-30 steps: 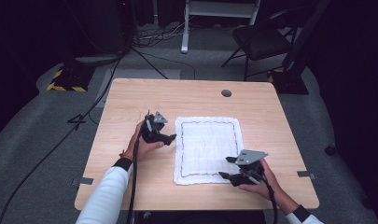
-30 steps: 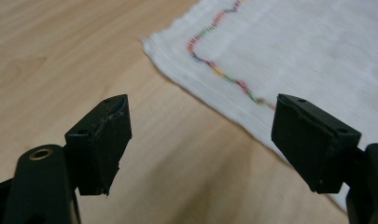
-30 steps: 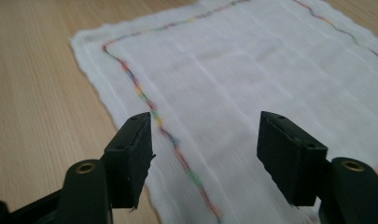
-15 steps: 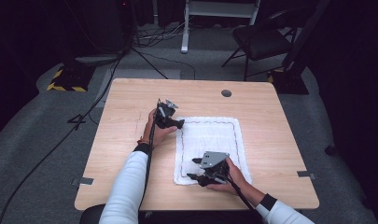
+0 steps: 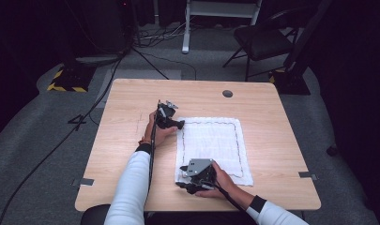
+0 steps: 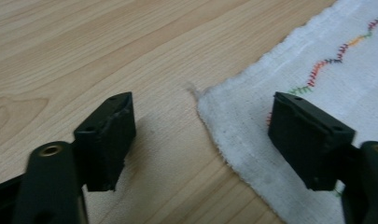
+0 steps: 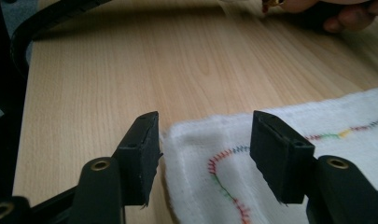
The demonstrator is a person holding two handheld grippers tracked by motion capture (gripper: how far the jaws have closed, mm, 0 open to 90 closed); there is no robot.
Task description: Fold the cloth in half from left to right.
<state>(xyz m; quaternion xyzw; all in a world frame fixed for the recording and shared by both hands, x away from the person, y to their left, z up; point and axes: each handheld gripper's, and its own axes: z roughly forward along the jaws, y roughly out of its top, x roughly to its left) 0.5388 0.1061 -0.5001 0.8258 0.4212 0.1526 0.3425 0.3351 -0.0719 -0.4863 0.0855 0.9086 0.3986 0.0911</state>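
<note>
A white cloth (image 5: 211, 145) with a coloured stitched border lies flat on the wooden table (image 5: 131, 140). My left gripper (image 5: 179, 124) sits low at the cloth's far left corner. In the left gripper view the cloth (image 6: 256, 88) has its corner between the jaws of the left gripper (image 6: 203, 100), which have just been closing but stand apart from it. My right gripper (image 5: 180, 177) is at the near left corner. In the right gripper view that corner of the cloth (image 7: 196, 135) lies between the jaws of the right gripper (image 7: 205, 119), which have just been closing and do not press on it.
A round cable hole (image 5: 227, 93) is in the table's far side. Behind the table stand a chair (image 5: 262, 42) and a stand, with cables on the floor. The other hand's fingers (image 7: 345, 16) show at the top of the right gripper view.
The right gripper slid left along the cloth's near edge, from its right corner to its left corner. The left gripper moved right and farther off, onto the far left corner.
</note>
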